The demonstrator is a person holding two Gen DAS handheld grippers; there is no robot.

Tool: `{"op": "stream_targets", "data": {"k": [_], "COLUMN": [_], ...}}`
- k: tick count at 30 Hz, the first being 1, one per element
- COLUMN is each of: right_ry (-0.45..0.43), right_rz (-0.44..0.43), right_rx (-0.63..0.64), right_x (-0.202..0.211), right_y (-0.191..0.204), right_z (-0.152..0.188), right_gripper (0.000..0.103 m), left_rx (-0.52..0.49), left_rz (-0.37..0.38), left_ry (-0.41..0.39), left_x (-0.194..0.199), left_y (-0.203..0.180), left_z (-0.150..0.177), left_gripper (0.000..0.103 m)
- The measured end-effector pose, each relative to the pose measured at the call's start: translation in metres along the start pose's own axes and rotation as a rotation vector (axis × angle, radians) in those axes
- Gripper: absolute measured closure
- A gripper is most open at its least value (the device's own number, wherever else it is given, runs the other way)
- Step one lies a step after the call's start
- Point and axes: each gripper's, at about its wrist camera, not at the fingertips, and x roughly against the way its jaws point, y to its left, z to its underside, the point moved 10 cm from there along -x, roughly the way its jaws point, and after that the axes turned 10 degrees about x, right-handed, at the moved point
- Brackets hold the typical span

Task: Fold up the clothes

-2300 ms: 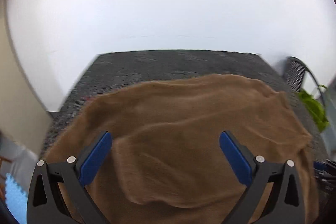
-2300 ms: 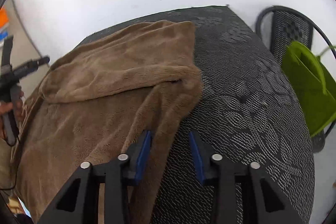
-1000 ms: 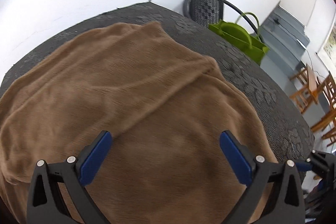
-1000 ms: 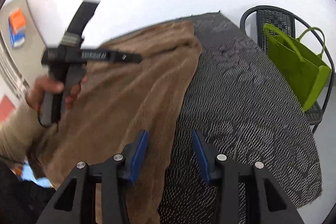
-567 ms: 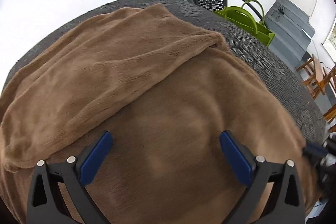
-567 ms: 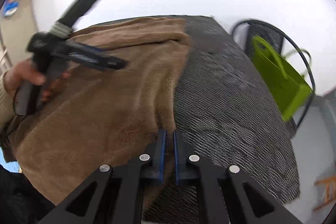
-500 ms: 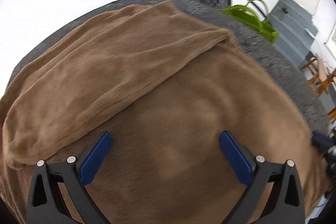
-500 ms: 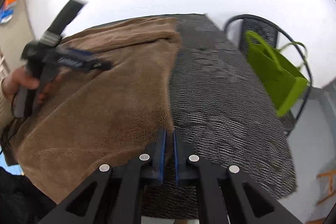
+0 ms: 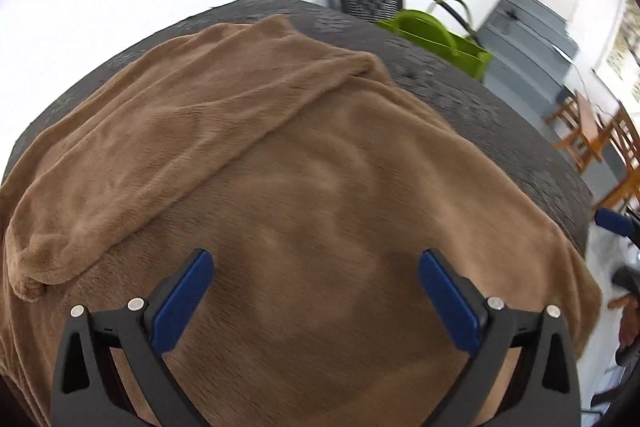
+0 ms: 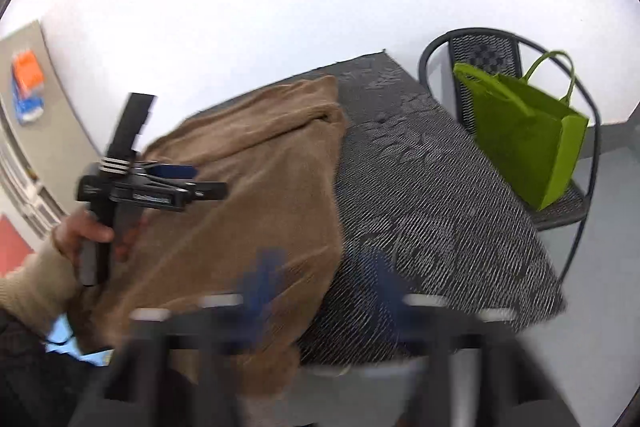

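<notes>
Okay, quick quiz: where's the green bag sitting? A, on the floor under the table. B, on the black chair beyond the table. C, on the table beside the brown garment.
B: the green bag sits on the seat of the black chair, off the table and apart from the brown garment.

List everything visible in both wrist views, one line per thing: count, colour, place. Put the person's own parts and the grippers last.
brown fleece garment: one, brown, spread over the near-left part of the table, one flap folded across its far side, near edge hanging off.
table: one, dark grey patterned top, against the white wall.
chair: one, black metal mesh, beyond the table's right side.
tote bag: one, lime green, standing on the chair seat.
wooden chairs: several, brown, far right of the room.
hand: one, beige sleeve, gripping the left gripper's handle.
left gripper: black, blue pads, open above the garment.
right gripper: blurred, jaws just opened, nothing held.
</notes>
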Motion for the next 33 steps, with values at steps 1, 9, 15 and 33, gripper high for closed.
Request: {"op": "stream_targets", "data": {"k": [1,9,15,33], "right_ry": [-0.002,0.056,0.114,0.129], "right_rz": [-0.007,-0.02,0.026,0.123], "right_rx": [-0.005,0.055,0.136,0.177], "right_x": [0.005,-0.004,-0.021,0.005], "right_y": [0.005,0.037,0.044,0.026], "right_z": [0.005,0.034,0.043,0.021], "right_gripper": [0.015,0.038,0.074,0.05], "left_rx": [-0.008,-0.08,-0.067,-0.011], "left_rz": [0.015,0.047,0.037,0.07], "left_ry": [0.011,0.053,0.05,0.043], "left_x": [0.001,-0.003,-0.004,0.028], "left_y": [-0.006,-0.038,-0.034,-0.006], "left_z": [0.004,0.026,0.031,0.05], "left_gripper": [0.0,0.0,0.0,0.0]}}
